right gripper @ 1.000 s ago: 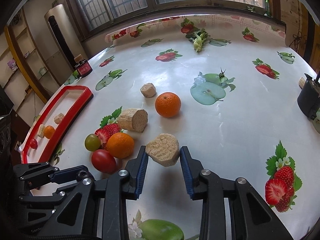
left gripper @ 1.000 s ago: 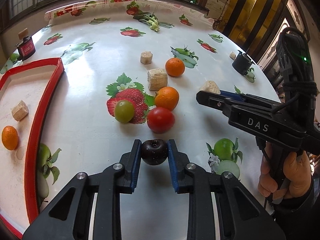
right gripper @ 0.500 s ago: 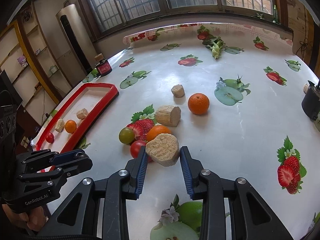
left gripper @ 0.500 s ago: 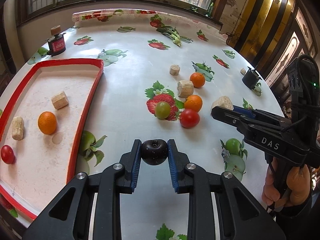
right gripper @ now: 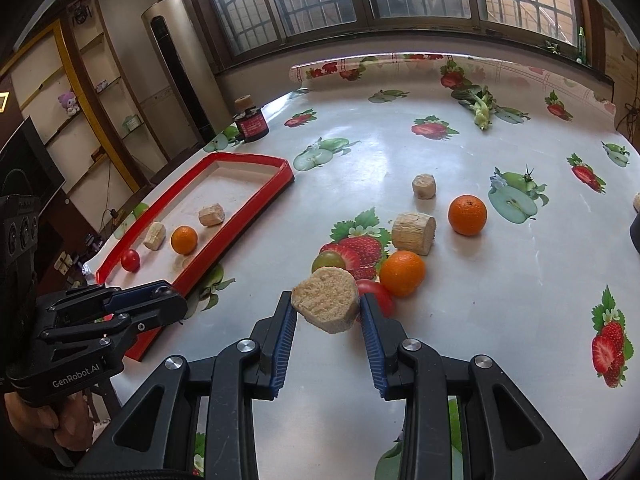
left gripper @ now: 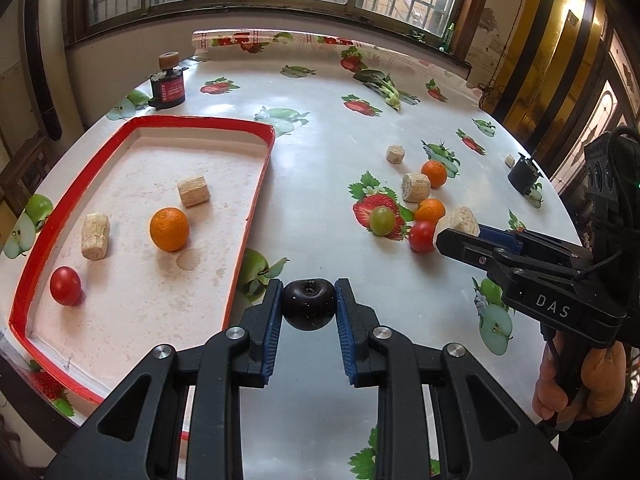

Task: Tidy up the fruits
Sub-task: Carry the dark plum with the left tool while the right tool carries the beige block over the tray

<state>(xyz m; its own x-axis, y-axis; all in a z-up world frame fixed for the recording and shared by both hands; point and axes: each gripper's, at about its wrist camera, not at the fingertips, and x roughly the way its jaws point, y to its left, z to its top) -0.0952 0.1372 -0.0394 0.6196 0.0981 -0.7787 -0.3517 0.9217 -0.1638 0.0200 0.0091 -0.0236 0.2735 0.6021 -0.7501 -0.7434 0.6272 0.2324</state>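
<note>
Red tray nearer left claw now.

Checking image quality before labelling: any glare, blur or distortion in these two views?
Left wrist: sharp, fisheye bends the window frame, dark corners, soft sheen on the table. Right wrist: same bending, bright window glare on the table beyond the oranges, the held beige chunk crisp.

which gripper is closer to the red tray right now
Left. The left gripper, shut on a dark plum, hangs just beside the red tray's near edge. The right gripper, gripping a beige chunk, is farther right, by the loose fruit.
</note>
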